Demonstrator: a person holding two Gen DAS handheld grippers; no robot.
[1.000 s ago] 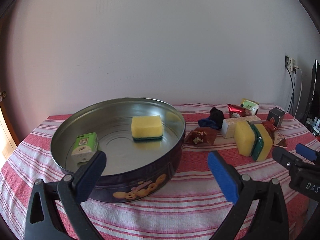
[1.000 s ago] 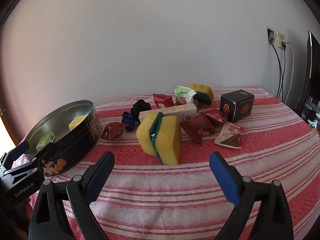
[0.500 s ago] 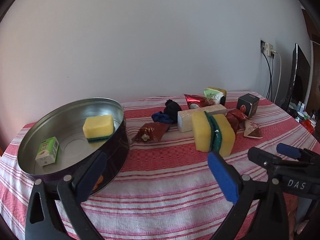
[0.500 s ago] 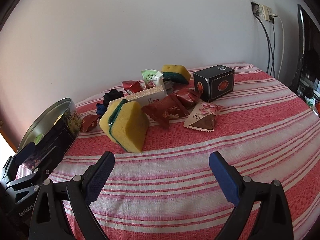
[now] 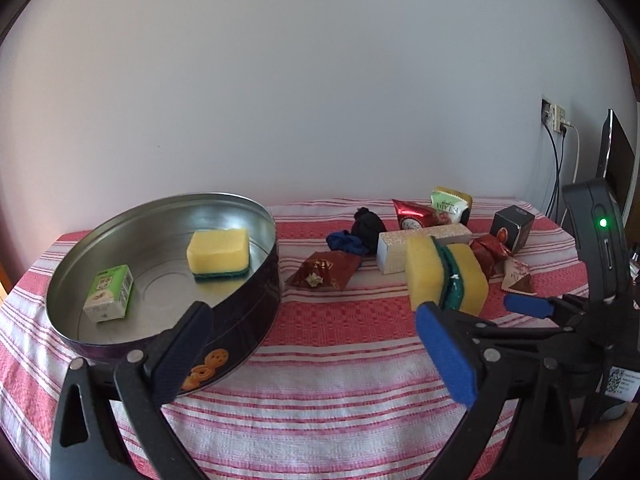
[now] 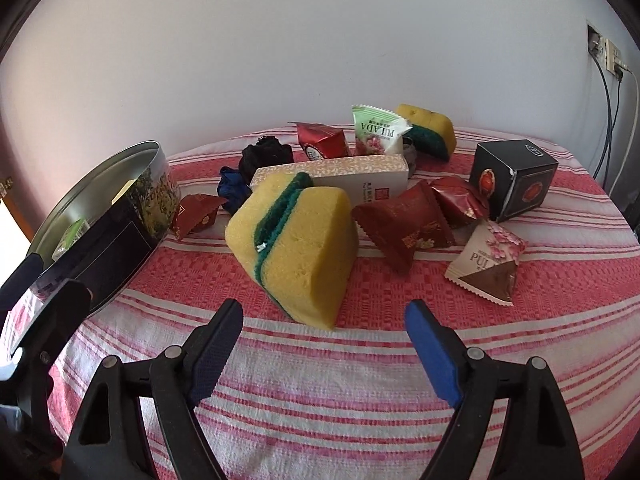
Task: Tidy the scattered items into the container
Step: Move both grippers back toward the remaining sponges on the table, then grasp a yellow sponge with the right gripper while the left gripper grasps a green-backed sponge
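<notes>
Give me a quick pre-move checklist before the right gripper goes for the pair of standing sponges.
1. Right gripper empty, jaws just narrowed but open: ok.
2. Standing sponge pair straight ahead of it, not yet between the pads: ok.
3. Pair wider than the present jaw gap: cannot tell.
4. Maroon packet touching the pair: cannot tell.
5. Tin has bare floor left: ok.
6. Left gripper open, empty: ok.

"PULADA" on green-white packet (image 6: 378, 130); "PUL" on pink-brown packet (image 6: 486, 266).
</notes>
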